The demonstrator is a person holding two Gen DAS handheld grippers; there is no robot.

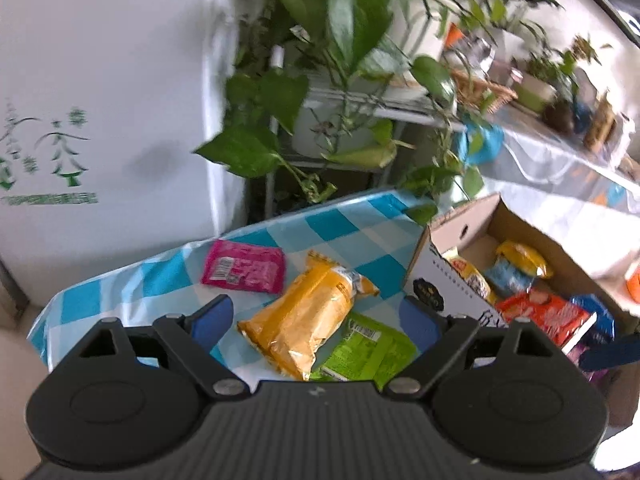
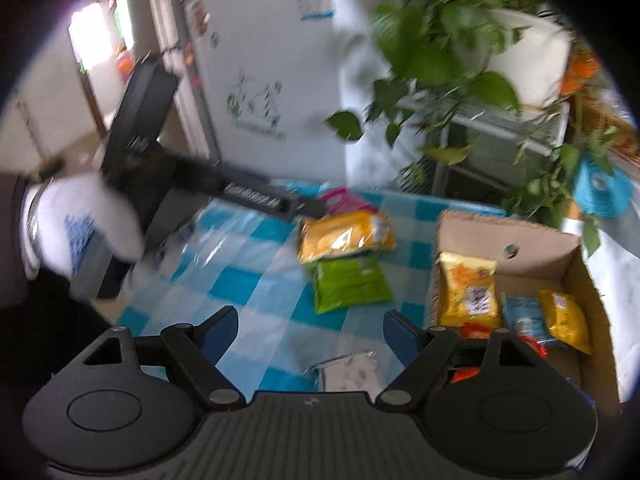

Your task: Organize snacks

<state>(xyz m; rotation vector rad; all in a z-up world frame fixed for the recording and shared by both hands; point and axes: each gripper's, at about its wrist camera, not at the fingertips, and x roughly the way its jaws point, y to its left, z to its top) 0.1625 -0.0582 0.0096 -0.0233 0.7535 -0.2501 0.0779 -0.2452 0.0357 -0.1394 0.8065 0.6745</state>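
Observation:
On the blue-checked tablecloth (image 1: 340, 232) lie a yellow snack bag (image 1: 308, 316), a green packet (image 1: 364, 354) and a pink packet (image 1: 244, 266). My left gripper (image 1: 316, 322) is open and empty, hovering above the yellow bag. A cardboard box (image 1: 468, 228) at the right holds several snack packets. In the right wrist view my right gripper (image 2: 310, 330) is open and empty above the cloth, with the yellow bag (image 2: 346, 236), the green packet (image 2: 350, 284), a silver packet (image 2: 352, 372) just below it and the box (image 2: 508, 240) to the right.
A white fridge (image 1: 100, 120) stands at the back left. Potted plants on a rack (image 1: 340, 92) hang over the table's far edge. The other gripper and a gloved hand (image 2: 84, 224) show at the left in the right wrist view. A cluttered counter (image 1: 560, 160) runs at the right.

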